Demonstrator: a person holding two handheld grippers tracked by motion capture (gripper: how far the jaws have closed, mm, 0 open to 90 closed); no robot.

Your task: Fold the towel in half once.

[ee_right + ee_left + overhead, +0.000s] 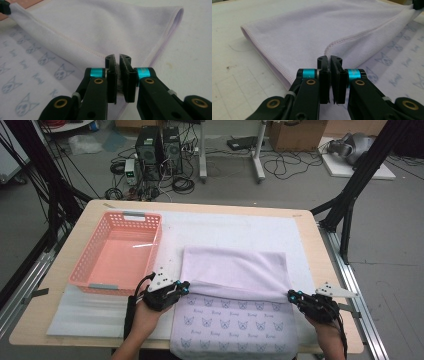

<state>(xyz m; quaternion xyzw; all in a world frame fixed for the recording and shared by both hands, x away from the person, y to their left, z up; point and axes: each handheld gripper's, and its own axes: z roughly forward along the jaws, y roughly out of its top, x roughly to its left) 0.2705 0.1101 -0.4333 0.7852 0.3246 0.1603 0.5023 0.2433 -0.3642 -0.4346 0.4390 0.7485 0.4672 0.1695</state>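
Observation:
A pale lilac towel (pixel 235 270) with a cat-face print on its upper side lies on the white mat, its far half folded toward me so the plain underside shows. My left gripper (pixel 184 289) is shut on the folded edge's left corner, my right gripper (pixel 292 295) on its right corner. In the left gripper view the jaws pinch the towel's hem (pixel 329 51); the towel (pixel 312 32) stretches away to the right. The right gripper view shows the cloth (pixel 100 30) clamped between the pads (pixel 125 75), with the printed side (pixel 37 67) at left.
A pink plastic basket (pixel 117 251), nothing in it, stands at the left on the white mat (pixel 240 227) that covers the wooden table (pixel 330 270). Beyond the table's far edge are computer cases, cables and black frame legs on the floor.

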